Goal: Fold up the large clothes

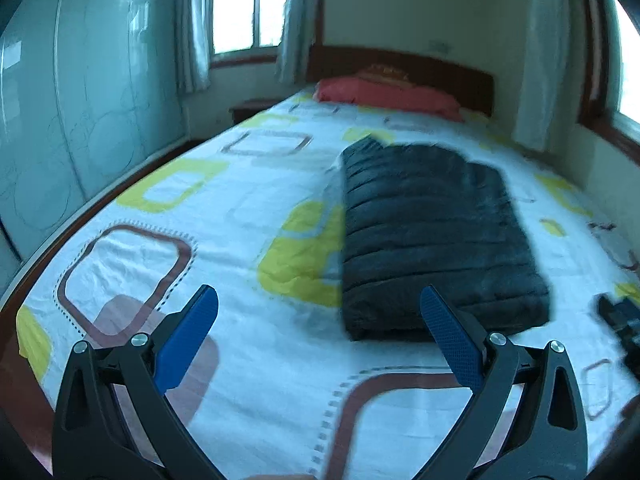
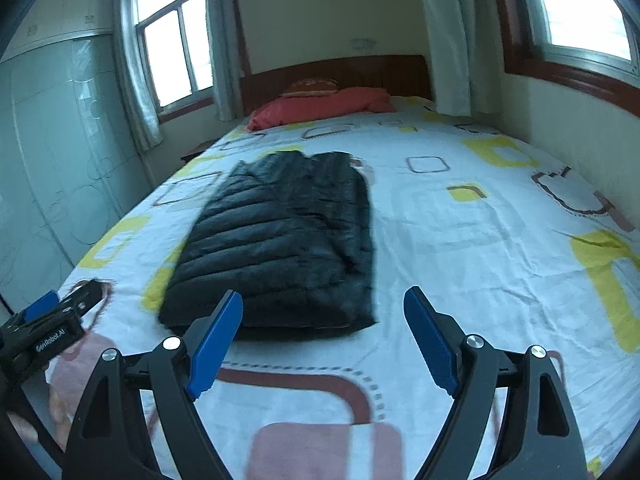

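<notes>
A black quilted puffer jacket (image 1: 432, 236) lies folded into a long rectangle on the bed; it also shows in the right wrist view (image 2: 284, 240). My left gripper (image 1: 318, 300) is open and empty, held above the sheet just short of the jacket's near left corner. My right gripper (image 2: 322, 304) is open and empty, above the sheet at the jacket's near right corner. The left gripper's body shows at the left edge of the right wrist view (image 2: 48, 328). The right gripper's body shows at the right edge of the left wrist view (image 1: 620, 320).
The bed (image 2: 500, 240) has a white sheet with yellow and brown squares. A red pillow (image 2: 320, 106) lies by the wooden headboard (image 2: 360, 72). A glass-door wardrobe (image 1: 80, 100) stands left of the bed. A wall with a window sill (image 2: 580, 120) runs along the right.
</notes>
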`<state>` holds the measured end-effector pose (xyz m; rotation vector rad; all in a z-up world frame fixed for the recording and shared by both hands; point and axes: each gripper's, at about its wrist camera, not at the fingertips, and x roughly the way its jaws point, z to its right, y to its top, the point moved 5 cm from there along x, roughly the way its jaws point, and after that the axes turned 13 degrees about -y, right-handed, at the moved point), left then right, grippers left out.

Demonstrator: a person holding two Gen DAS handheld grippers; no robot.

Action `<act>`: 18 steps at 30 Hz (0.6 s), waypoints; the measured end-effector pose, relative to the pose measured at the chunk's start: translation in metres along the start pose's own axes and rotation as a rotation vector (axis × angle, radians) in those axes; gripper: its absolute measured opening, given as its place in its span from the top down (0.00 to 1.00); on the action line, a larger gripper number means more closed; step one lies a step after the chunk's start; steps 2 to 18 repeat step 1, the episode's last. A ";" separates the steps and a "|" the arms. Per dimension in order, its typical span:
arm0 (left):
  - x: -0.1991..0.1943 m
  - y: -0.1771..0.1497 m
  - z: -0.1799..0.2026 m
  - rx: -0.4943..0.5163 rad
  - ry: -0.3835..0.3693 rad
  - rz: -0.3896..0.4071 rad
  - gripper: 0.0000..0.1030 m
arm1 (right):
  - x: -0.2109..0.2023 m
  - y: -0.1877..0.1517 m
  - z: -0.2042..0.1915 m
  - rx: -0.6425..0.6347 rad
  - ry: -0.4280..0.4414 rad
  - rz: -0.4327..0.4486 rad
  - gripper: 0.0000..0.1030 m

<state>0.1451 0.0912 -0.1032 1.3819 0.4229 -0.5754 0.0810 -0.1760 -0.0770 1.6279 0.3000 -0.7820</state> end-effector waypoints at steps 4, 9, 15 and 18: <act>0.009 -0.002 -0.011 -0.014 0.018 -0.018 0.02 | 0.000 0.000 0.000 0.000 0.000 0.000 0.21; 0.009 -0.002 -0.011 -0.014 0.018 -0.018 0.02 | 0.000 0.000 0.000 0.000 0.000 0.000 0.21; 0.009 -0.002 -0.011 -0.014 0.018 -0.018 0.02 | 0.000 0.000 0.000 0.000 0.000 0.000 0.21; 0.009 -0.002 -0.011 -0.014 0.018 -0.018 0.02 | 0.000 0.000 0.000 0.000 0.000 0.000 0.21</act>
